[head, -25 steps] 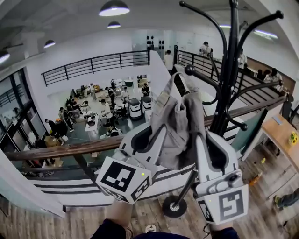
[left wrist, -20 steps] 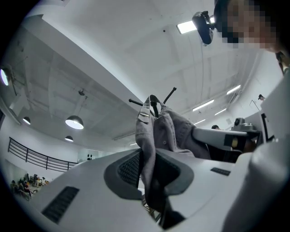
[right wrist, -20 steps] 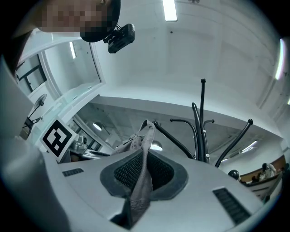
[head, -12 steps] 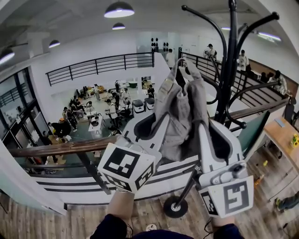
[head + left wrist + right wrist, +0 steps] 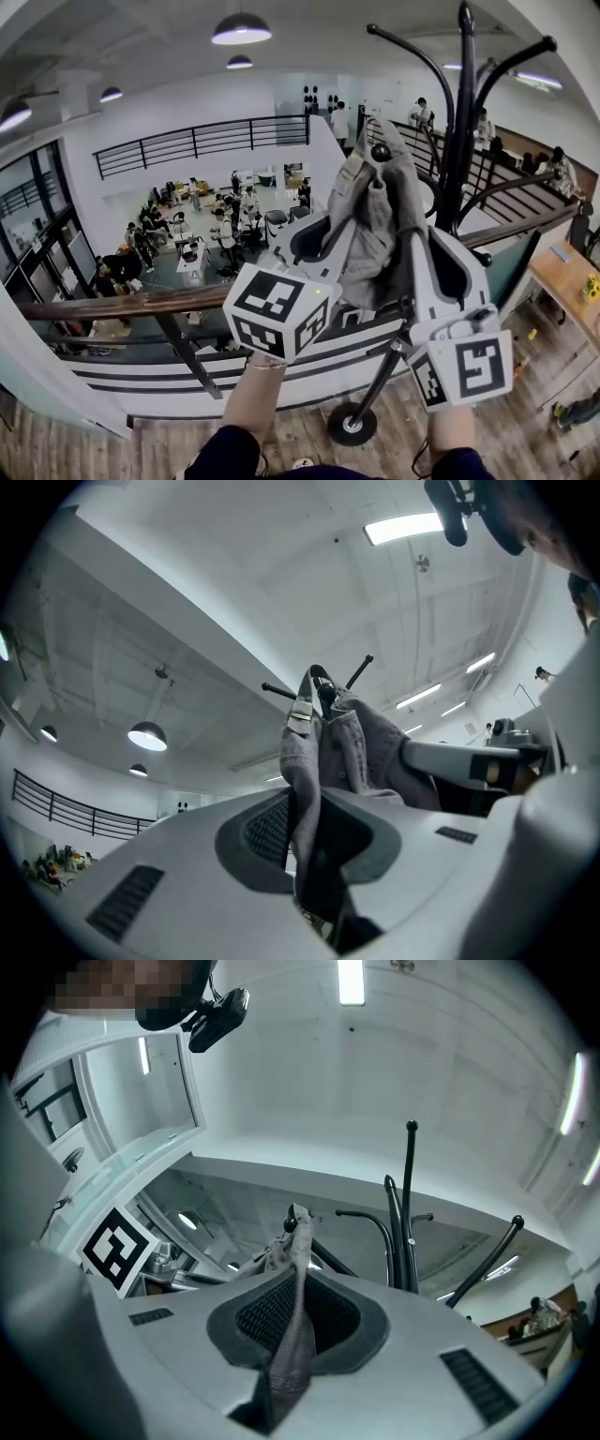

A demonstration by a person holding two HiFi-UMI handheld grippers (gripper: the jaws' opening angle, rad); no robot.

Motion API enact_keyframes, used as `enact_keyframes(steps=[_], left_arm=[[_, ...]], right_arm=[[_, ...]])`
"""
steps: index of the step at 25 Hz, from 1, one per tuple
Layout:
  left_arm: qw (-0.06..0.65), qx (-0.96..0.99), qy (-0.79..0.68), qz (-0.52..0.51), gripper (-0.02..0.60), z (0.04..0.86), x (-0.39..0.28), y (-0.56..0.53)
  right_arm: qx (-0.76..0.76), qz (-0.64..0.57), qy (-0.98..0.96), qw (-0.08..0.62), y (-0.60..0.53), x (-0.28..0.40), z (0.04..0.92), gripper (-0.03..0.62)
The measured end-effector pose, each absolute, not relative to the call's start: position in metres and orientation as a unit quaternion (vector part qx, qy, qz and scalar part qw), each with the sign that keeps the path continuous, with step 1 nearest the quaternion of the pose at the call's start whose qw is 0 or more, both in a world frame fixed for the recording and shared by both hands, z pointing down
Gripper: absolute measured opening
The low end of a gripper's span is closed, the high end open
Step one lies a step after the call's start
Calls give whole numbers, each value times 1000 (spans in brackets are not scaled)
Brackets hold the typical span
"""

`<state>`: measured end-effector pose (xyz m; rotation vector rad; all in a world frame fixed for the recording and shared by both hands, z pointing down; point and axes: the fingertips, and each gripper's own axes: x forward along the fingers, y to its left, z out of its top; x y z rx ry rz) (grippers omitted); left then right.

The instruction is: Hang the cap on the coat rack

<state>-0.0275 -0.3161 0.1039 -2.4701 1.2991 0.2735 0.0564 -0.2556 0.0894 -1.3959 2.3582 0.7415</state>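
Left gripper (image 5: 319, 239), right gripper (image 5: 433, 251) clamp grey fabric cap (image 5: 375, 220), strap loop (image 5: 367, 141) above jaws near black metal coat rack (image 5: 457, 141)'s ball-tipped hook (image 5: 381, 152). Risk: loop misses tip, cap drops on release.

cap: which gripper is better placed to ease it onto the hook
Right, probably. Both grippers are shut on the cap, but the right gripper sits nearer the coat rack pole, almost under the hook's ball tip; the left gripper is farther out.
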Motion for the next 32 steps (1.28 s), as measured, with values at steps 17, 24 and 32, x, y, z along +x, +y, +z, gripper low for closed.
enact_keyframes(steps=[17,24,32], left_arm=[[142,-875,458,68,57,145,10,-360],[130,-880,451,70,57,152,18,-369],[118,-896,424,60,58,173,30,-377]], right_arm=[[-565,222,787,108,-304,98,133,44],[-584,217,777,93,-313,106,141,44],[-605,196,767,79,-322,120,163,44]])
